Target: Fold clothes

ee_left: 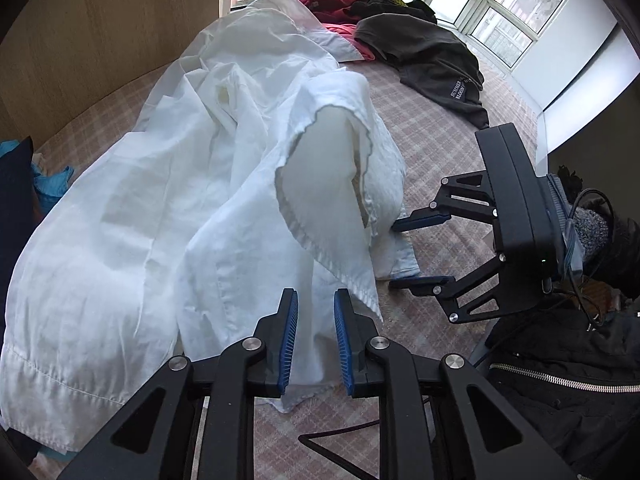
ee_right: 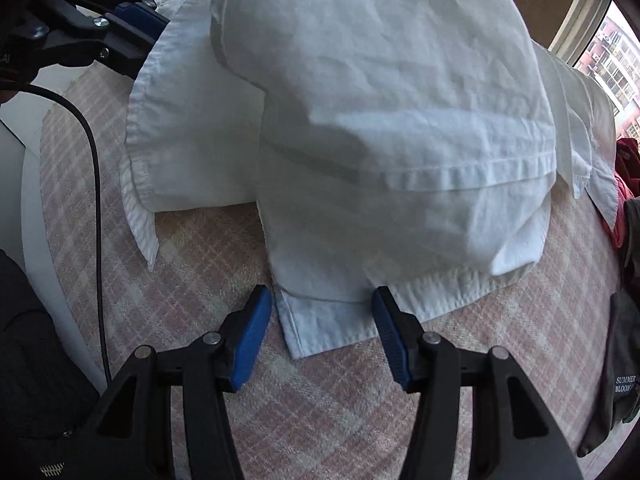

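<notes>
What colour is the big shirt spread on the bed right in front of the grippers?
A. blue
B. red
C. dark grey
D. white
D: the white shirt lies crumpled on the pink plaid bed cover in front of both grippers; the red garment and the dark grey garment lie further back by the window.

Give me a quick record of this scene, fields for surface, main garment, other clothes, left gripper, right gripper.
surface: pink plaid bedcover
main garment: white shirt, rumpled, not yet folded
other clothes: dark sweatshirt and red garment, lying near the window
left gripper: open, white cloth between its pads, not pinched
right gripper: open, straddling the shirt's cuff
</notes>
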A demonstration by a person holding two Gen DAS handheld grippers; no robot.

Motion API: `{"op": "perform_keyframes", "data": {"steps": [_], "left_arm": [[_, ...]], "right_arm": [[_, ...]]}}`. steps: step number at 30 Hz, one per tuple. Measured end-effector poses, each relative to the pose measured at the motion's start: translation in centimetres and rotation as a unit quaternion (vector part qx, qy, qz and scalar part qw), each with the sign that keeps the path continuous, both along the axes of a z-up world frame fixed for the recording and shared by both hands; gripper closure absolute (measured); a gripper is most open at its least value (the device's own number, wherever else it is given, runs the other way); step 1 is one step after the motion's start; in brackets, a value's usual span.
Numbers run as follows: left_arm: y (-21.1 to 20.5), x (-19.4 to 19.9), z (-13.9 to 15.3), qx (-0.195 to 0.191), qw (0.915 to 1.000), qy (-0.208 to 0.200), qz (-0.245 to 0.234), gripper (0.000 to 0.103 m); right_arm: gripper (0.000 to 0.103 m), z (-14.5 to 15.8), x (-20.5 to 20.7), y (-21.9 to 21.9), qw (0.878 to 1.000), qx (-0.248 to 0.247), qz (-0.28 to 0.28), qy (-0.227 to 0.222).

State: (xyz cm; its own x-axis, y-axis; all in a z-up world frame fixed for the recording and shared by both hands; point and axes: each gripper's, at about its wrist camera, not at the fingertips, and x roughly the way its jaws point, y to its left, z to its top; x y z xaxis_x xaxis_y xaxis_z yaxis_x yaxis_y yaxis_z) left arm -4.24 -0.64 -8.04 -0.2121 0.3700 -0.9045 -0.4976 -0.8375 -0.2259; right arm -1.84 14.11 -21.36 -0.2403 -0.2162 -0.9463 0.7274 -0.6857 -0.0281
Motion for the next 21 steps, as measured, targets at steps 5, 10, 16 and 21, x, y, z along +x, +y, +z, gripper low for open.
{"op": "perform_keyframes", "data": {"steps": [5, 10, 16, 21], "left_arm": [[0.0, -0.1, 0.0, 0.003, 0.9999, 0.012, -0.004, 0.085], [0.5, 1.6, 0.3, 0.004, 0.9998, 0.015, -0.014, 0.083], [1.4, 4.5, 0.8, -0.016, 0.9986, 0.024, -0.045, 0.073], [3.0, 5.1, 0.6, -0.015, 0.998, 0.027, -0.054, 0.073]], "right_arm": [[0.099, 0.5, -2.2, 0.5, 0.999, 0.016, -0.007, -0.041], [0.1, 2.3, -2.4, 1.6, 0.996, 0.006, 0.002, -0.084], [0.1, 5.3, 1.1, 3.4, 0.993, 0.061, 0.04, -0.09], [0.1, 5.5, 3.4, 4.8, 0.988, 0.095, 0.049, -0.115]]}}
